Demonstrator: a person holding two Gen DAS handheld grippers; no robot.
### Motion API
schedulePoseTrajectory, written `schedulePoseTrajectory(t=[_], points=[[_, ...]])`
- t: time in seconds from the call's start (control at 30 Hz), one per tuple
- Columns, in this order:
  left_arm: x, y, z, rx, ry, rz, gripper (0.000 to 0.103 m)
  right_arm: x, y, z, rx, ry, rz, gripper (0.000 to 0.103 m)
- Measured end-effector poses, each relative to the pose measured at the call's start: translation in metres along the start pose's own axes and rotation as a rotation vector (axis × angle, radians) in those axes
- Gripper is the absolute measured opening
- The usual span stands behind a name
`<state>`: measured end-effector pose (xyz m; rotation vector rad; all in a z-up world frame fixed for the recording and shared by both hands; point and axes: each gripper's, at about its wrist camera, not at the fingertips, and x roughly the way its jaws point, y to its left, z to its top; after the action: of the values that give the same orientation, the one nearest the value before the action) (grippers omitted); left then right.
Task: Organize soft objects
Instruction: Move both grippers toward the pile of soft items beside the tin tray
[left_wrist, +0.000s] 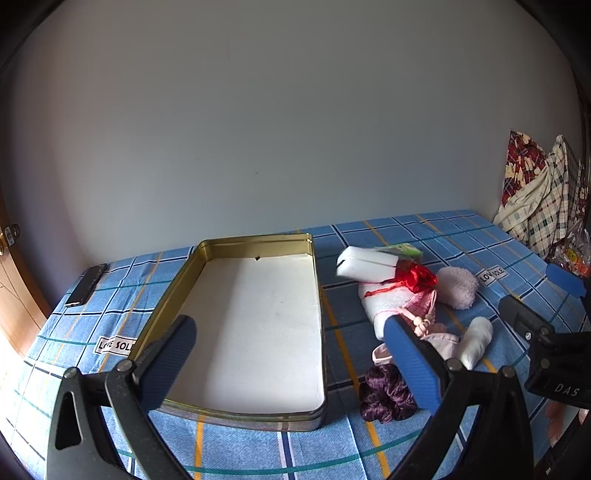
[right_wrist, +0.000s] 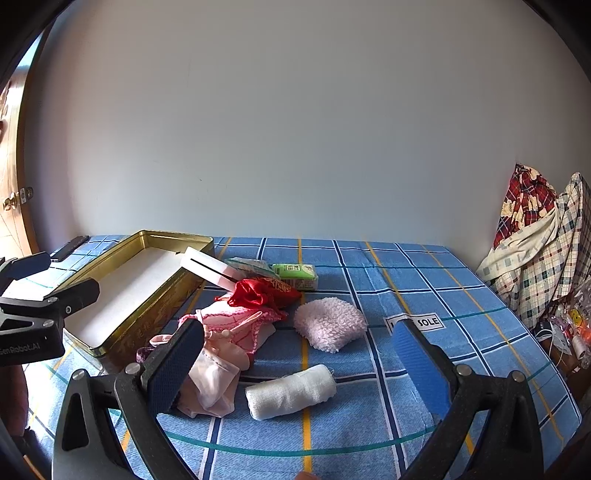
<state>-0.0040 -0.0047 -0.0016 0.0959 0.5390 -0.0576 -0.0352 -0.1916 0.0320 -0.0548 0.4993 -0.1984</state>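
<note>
Blue plaid bedsheet (right_wrist: 406, 280) fills lower frame; left gripper (left_wrist: 291, 354) gapes over empty gold tin (left_wrist: 255, 328), right gripper (right_wrist: 295, 365) gapes over gauze roll (right_wrist: 291, 391).

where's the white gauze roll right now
The gauze roll lies on the blue checked cloth, low centre in the right wrist view, between the open right gripper's fingers, just in front of the fluffy pink pad and right of the pink pouch.

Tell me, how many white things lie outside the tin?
3: a white foam block against the tin, a gauze roll nearest the right gripper, a white cloth under the pouches. More may be hidden.
</note>
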Motion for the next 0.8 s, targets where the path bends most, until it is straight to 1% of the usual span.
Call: schedulePoseTrajectory(t=[0.43, 0.8], points=[[-0.004, -0.004, -0.007, 0.009, -0.009, 0.0, 0.103, -0.006, -0.001, -0.002, -0.005, -0.021, -0.003, 0.103], [-0.007, -0.008, -0.011, 0.02, -0.011, -0.008, 0.103, -0.007, -0.005, -0.006, 0.0, -0.016, -0.005, 0.103]])
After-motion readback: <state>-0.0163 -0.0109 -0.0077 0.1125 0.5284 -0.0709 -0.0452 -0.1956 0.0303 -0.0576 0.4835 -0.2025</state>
